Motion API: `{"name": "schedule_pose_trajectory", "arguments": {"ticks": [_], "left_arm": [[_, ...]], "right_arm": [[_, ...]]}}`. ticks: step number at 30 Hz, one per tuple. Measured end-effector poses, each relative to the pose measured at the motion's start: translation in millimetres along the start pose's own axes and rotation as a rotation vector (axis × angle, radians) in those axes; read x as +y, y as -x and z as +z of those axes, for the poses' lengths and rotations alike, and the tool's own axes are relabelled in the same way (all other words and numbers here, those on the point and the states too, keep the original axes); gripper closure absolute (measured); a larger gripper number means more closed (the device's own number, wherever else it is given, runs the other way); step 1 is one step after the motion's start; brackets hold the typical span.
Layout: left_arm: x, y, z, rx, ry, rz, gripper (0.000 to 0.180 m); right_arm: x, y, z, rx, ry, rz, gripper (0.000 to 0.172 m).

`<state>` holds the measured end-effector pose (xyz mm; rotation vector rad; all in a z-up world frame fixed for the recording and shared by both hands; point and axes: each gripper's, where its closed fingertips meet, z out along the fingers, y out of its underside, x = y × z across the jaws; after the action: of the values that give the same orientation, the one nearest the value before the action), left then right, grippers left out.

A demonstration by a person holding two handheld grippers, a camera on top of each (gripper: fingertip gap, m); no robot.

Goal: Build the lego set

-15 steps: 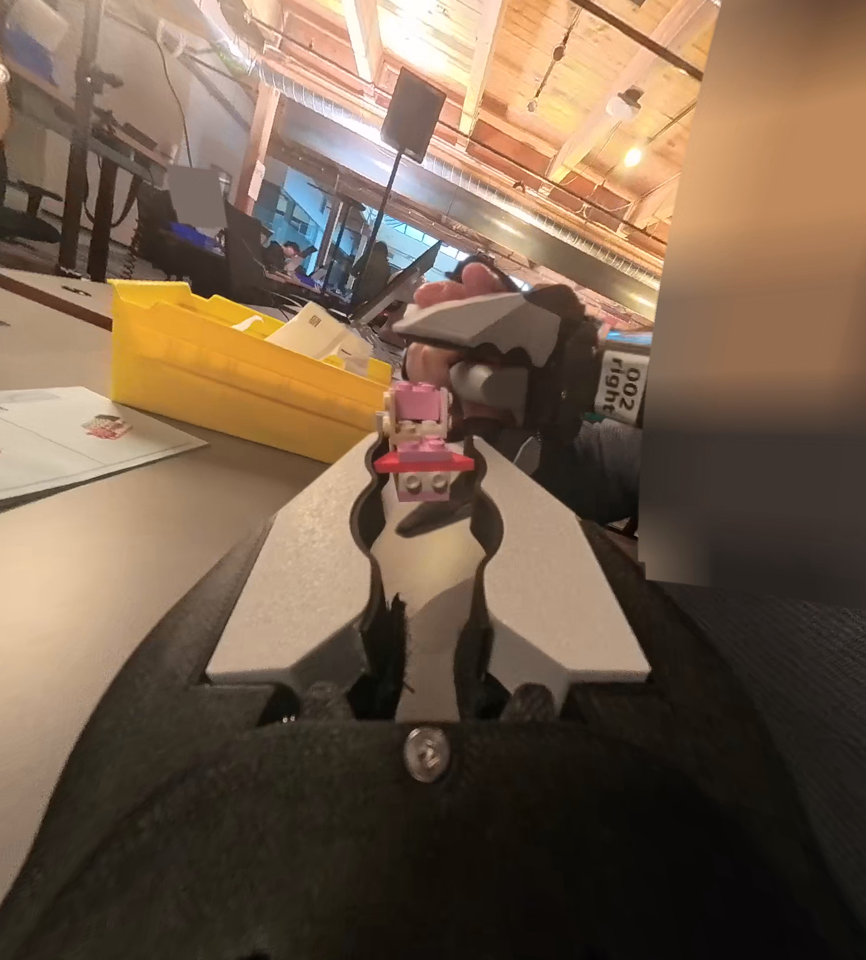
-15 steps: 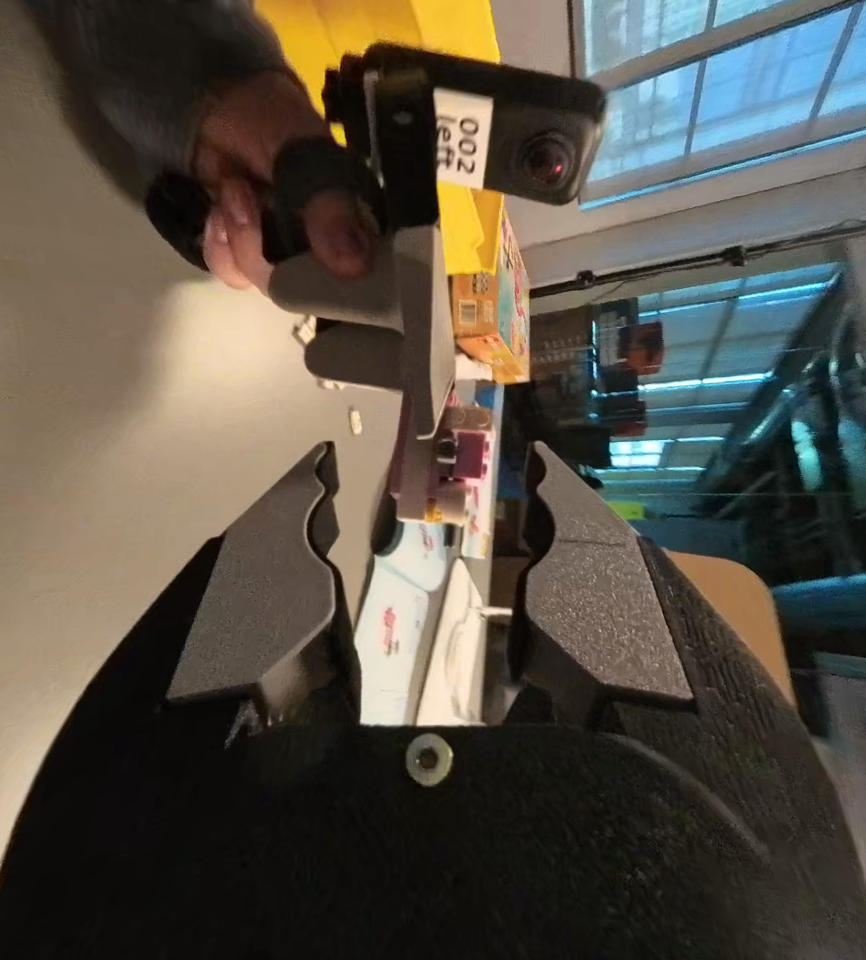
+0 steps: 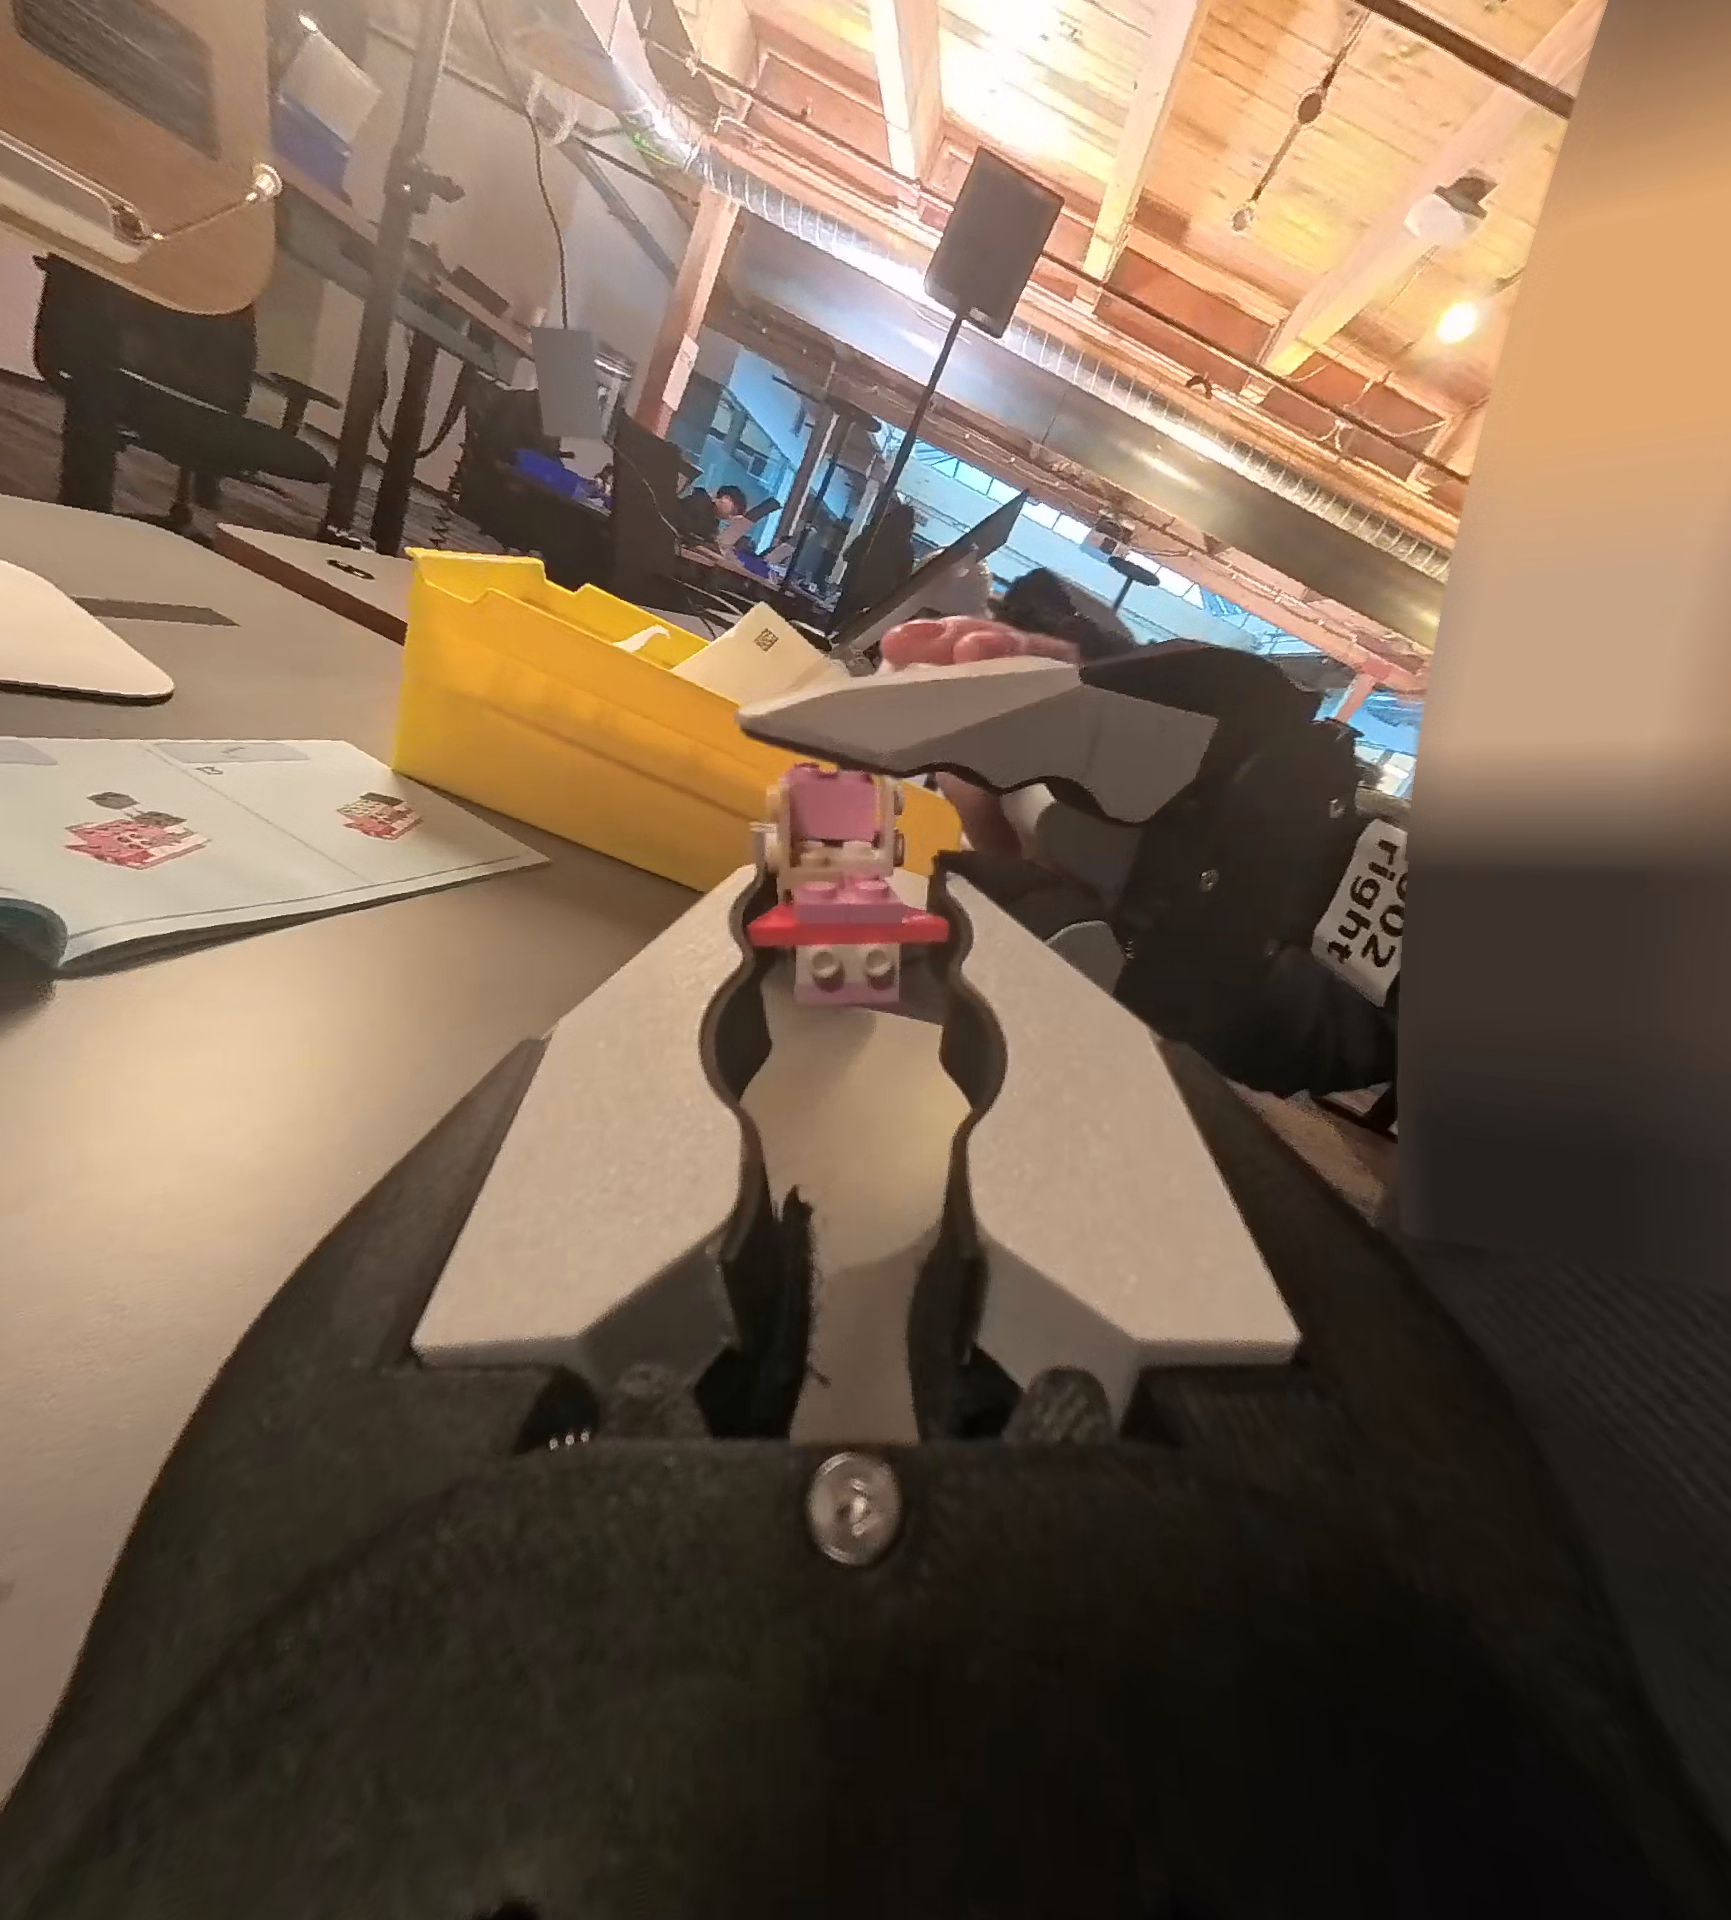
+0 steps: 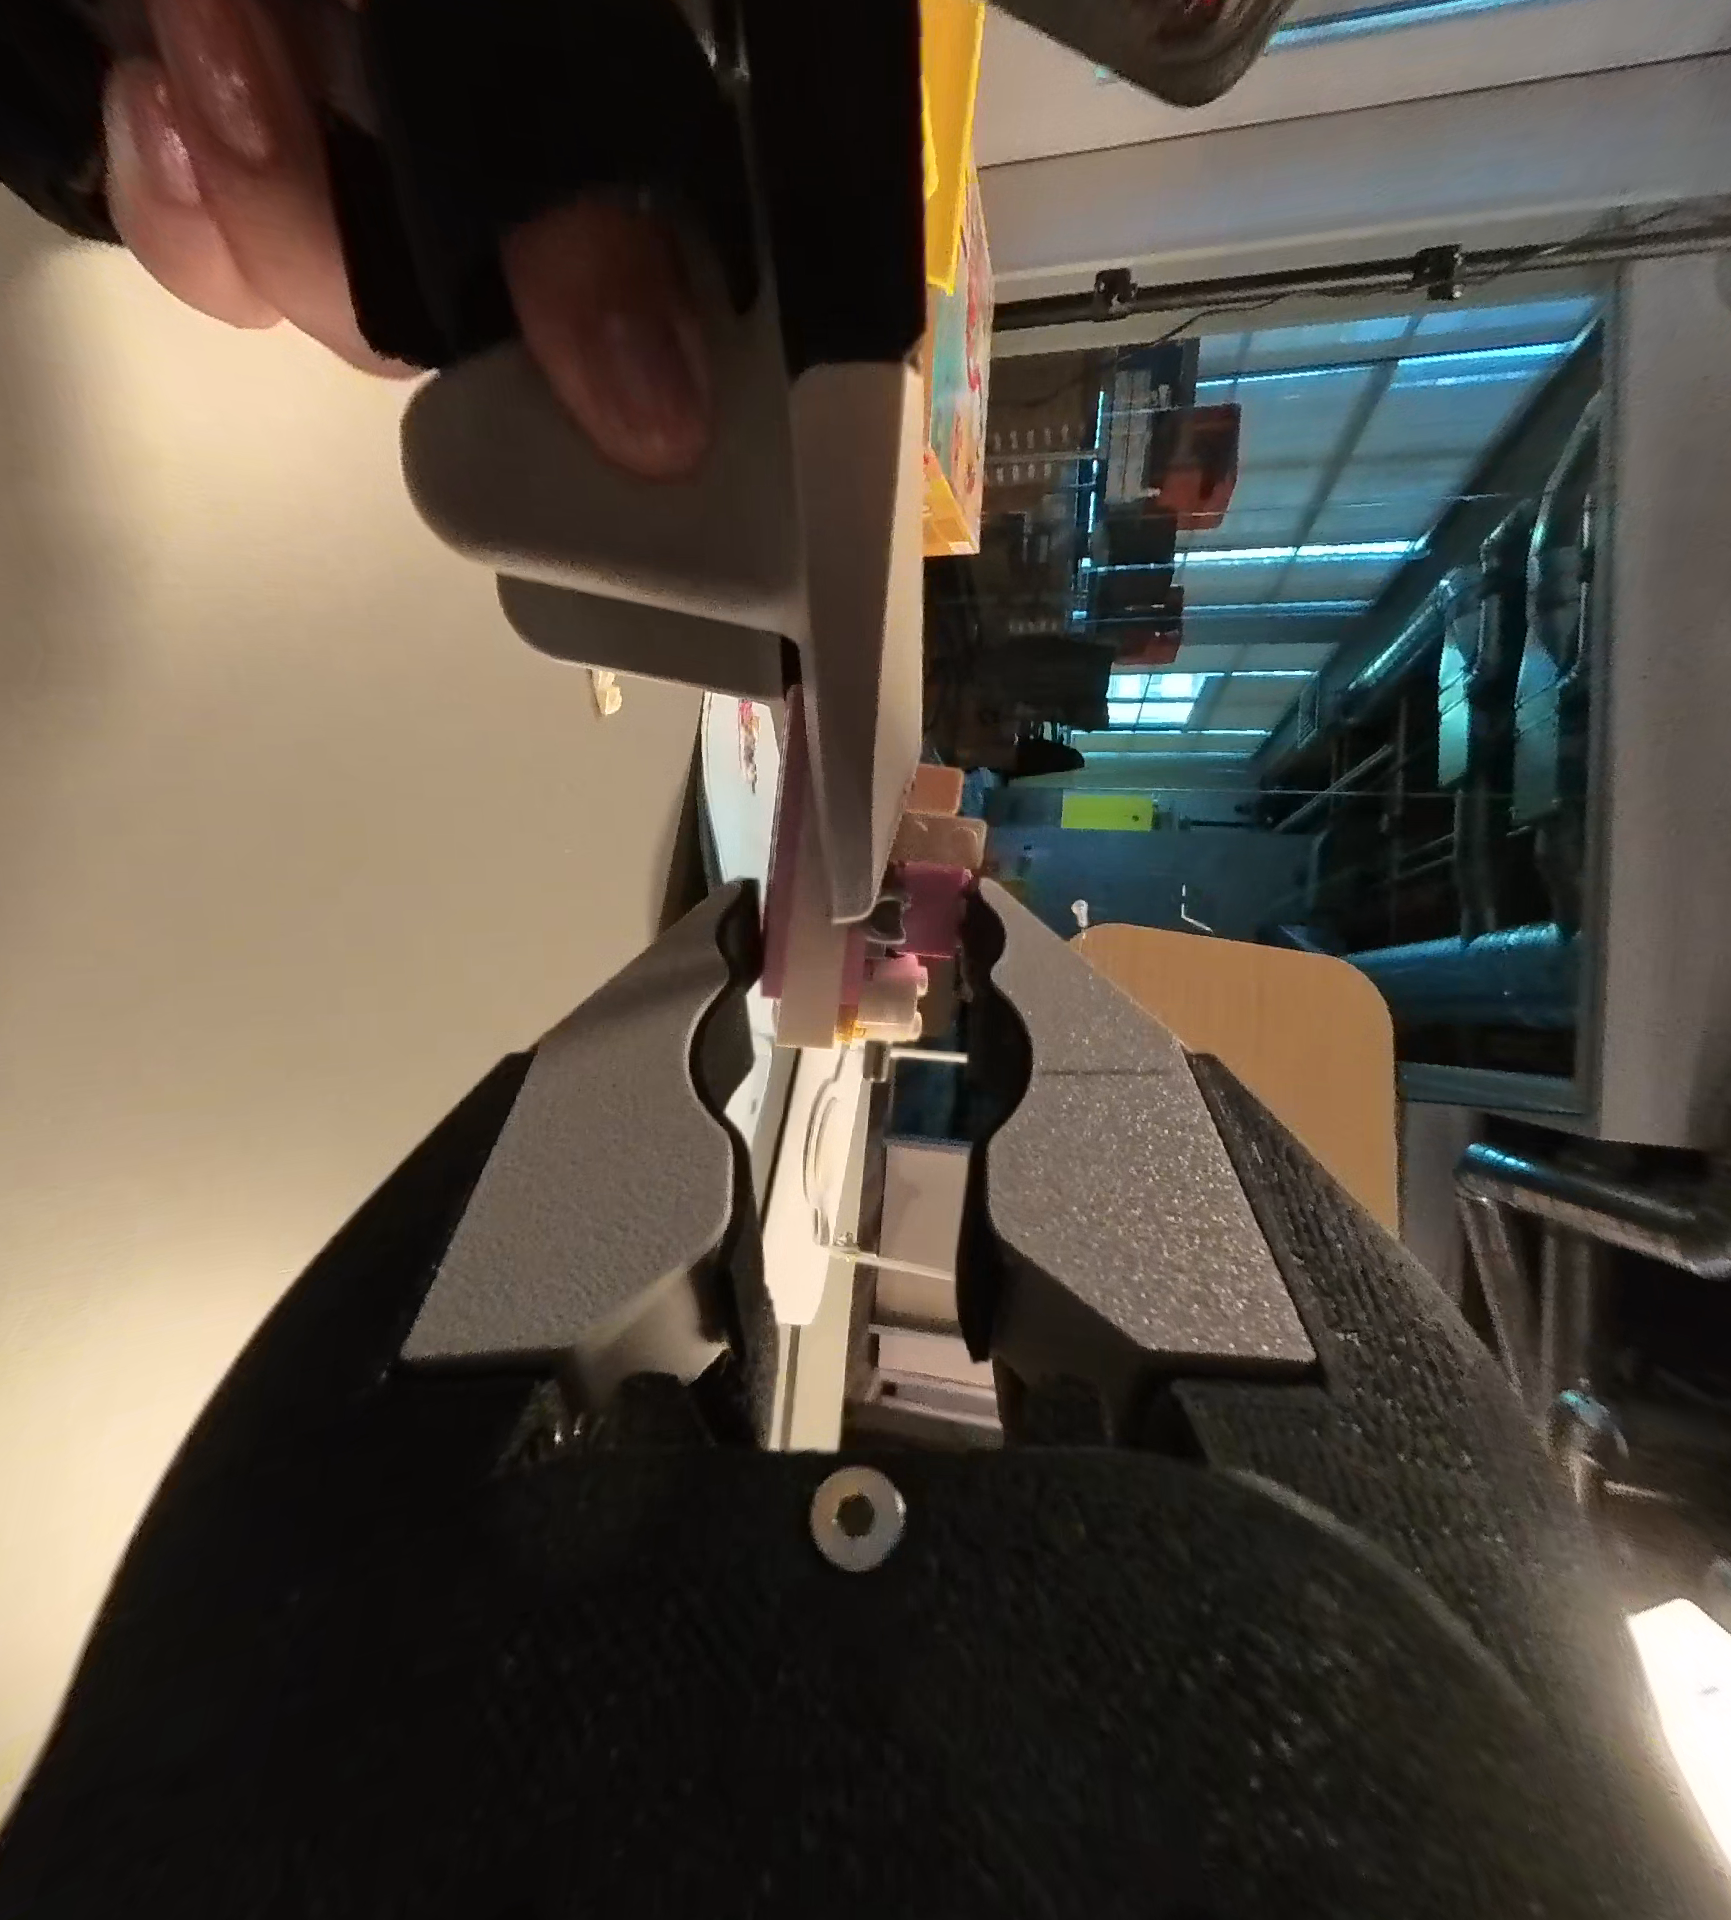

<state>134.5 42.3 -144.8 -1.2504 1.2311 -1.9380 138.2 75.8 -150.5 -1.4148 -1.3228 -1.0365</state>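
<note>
The big grey table fills the left side of the left wrist view. On it sits a yellow bin with white paper inside, and near the bin lies an open booklet with small pictures of brick models. Close to the camera, the left gripper pinches a small toy brick model at its tips. The model is pink and white with a flat red piece across it, and both grey fingers press on its sides. The right gripper comes in turned on its side, held by a hand. In the right wrist view its two dark fingers close on the same brick model, one on each side, right by the tip of the left gripper.
</note>
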Motion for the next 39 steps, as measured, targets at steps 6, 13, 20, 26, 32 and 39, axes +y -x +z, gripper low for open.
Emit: {"name": "schedule_pose_trajectory", "arguments": {"ticks": [6,13,20,26,32,39], "left_arm": [[2.0,5.3,0.7,-0.045,-0.001,0.009,0.153],[5.7,7.1,1.8,-0.072,0.032,0.049,0.153],[7.1,5.8,4.6,-0.06,0.043,0.027,0.153],[8.1,7.4,4.6,-0.071,0.049,0.017,0.153],[9.1,8.4,4.3,-0.071,0.046,-0.001,0.153],[11.2,8.2,4.4,-0.076,0.059,0.015,0.154]], "right_arm": [[5.3,0.2,5.8,-0.018,0.054,0.006,0.137],[5.1,1.9,5.9,-0.023,0.002,-0.018,0.138],[5.1,3.8,2.5,-0.01,-0.051,0.006,0.136],[4.5,6.6,2.5,-0.007,-0.049,-0.037,0.136],[5.5,6.9,3.1,-0.028,-0.018,-0.043,0.136],[6.0,5.1,2.5,0.023,-0.01,-0.12,0.14]]}}
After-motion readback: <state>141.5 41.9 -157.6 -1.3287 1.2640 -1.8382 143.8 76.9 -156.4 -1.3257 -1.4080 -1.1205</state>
